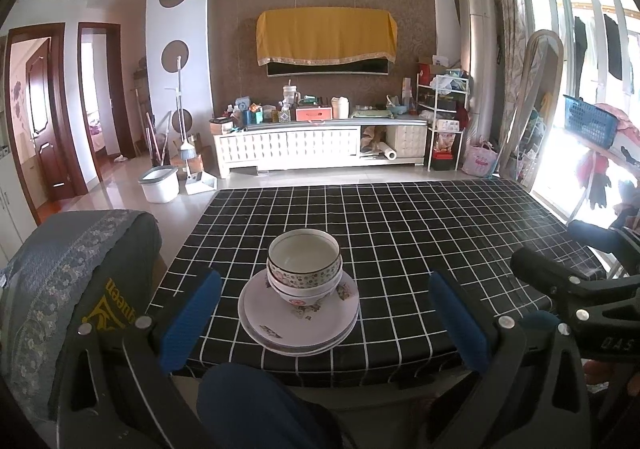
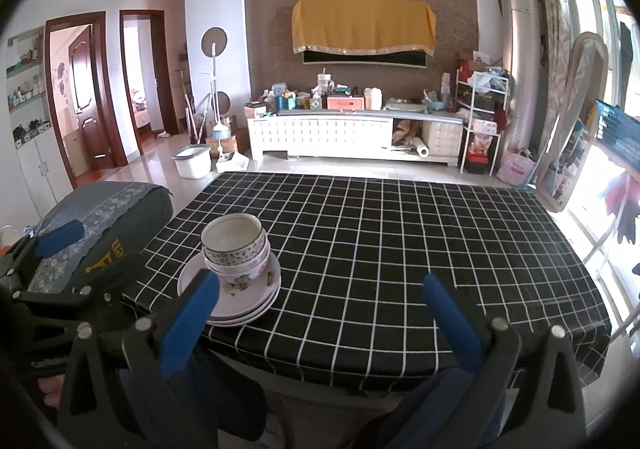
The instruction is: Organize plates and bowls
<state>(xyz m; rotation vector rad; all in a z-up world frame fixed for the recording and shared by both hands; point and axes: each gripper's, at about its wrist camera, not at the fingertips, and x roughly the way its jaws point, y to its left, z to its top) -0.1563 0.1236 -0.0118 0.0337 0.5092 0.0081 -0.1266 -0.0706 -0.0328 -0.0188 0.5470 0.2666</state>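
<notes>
Nested patterned bowls [image 1: 305, 267] stand on a stack of white floral plates [image 1: 298, 319] near the front edge of the black checked table [image 1: 420, 241]. My left gripper [image 1: 326, 319] is open and empty, pulled back in front of the stack, with its blue pads either side. In the right wrist view the bowls [image 2: 236, 247] and plates [image 2: 236, 297] sit at the table's front left. My right gripper [image 2: 320, 313] is open and empty, to the right of the stack; its left pad [image 2: 192, 317] overlaps the plates' front edge. The right gripper also shows in the left wrist view [image 1: 568, 281].
A grey cloth-covered chair [image 1: 72, 269] stands to the left of the table. The table's front edge [image 2: 360, 365] is close to both grippers. A white bucket [image 1: 159, 185], a broom and a cluttered TV cabinet [image 1: 320, 141] are beyond the table.
</notes>
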